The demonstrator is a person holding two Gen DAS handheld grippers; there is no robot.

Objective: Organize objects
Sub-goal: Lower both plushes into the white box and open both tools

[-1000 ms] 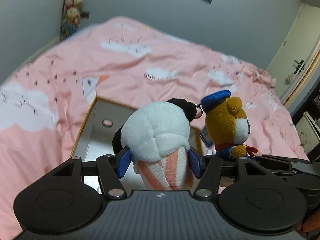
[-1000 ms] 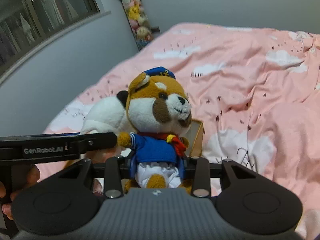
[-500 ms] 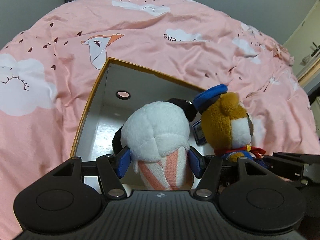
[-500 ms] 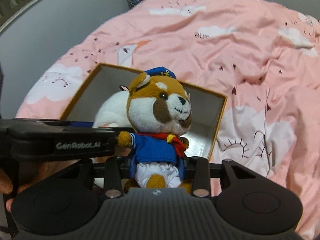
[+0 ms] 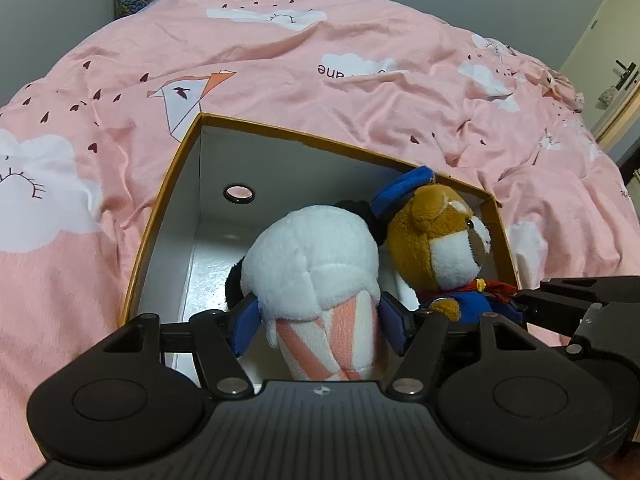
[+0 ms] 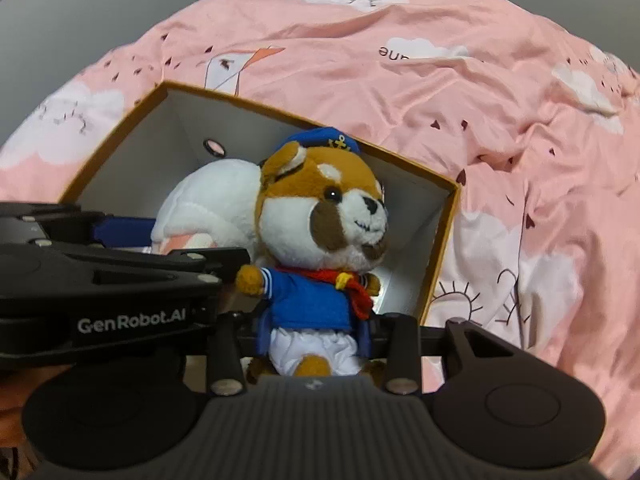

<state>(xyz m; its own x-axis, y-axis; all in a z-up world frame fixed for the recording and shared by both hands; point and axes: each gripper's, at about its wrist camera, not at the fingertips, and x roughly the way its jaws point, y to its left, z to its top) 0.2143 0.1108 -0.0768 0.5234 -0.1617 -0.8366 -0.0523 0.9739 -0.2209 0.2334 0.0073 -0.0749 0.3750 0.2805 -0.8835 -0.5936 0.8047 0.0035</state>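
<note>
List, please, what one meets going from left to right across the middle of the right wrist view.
Left tool → white plush → sailor fox plush → right wall of the box → pink bedcover.

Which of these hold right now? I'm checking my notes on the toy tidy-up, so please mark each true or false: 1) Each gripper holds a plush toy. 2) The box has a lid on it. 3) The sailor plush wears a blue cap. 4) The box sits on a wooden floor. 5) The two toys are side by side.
1) True: the left gripper is shut on the white plush, and the right gripper on the sailor plush.
2) False: the box is open, showing its white inside.
3) True.
4) False: it sits on the pink bedspread.
5) True: they are close together over the box.
</note>
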